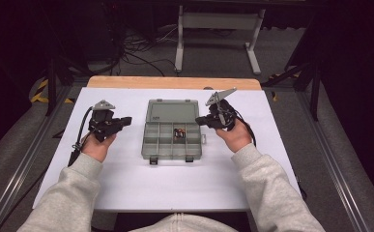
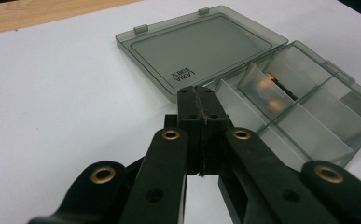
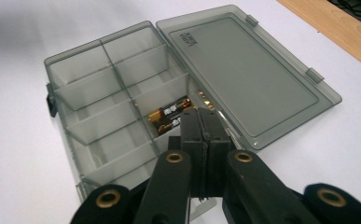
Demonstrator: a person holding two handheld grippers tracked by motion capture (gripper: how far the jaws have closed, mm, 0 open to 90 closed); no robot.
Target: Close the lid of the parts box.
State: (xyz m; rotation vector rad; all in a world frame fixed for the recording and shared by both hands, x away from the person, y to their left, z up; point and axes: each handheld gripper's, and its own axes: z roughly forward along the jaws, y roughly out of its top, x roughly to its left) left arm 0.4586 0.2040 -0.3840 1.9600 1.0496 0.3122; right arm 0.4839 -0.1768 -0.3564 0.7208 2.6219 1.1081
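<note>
Organizer box open at mid-tabletop, batteries loaded.

The clear organizer box (image 1: 171, 137) lies in the middle of the white tabletop (image 1: 126, 179), lid (image 1: 171, 112) folded back toward the far edge, batteries (image 3: 169, 116) lying in one compartment. Left gripper (image 1: 124, 121) and right gripper (image 1: 200, 120) flank it, fingers pressed together, empty. Judging by this, loading looks done; closing the lid remains.

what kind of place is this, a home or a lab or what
Probably a lab or recording workspace: a white table with a divided plastic box, loose cables on the floor, and metal frame legs behind it.
</note>
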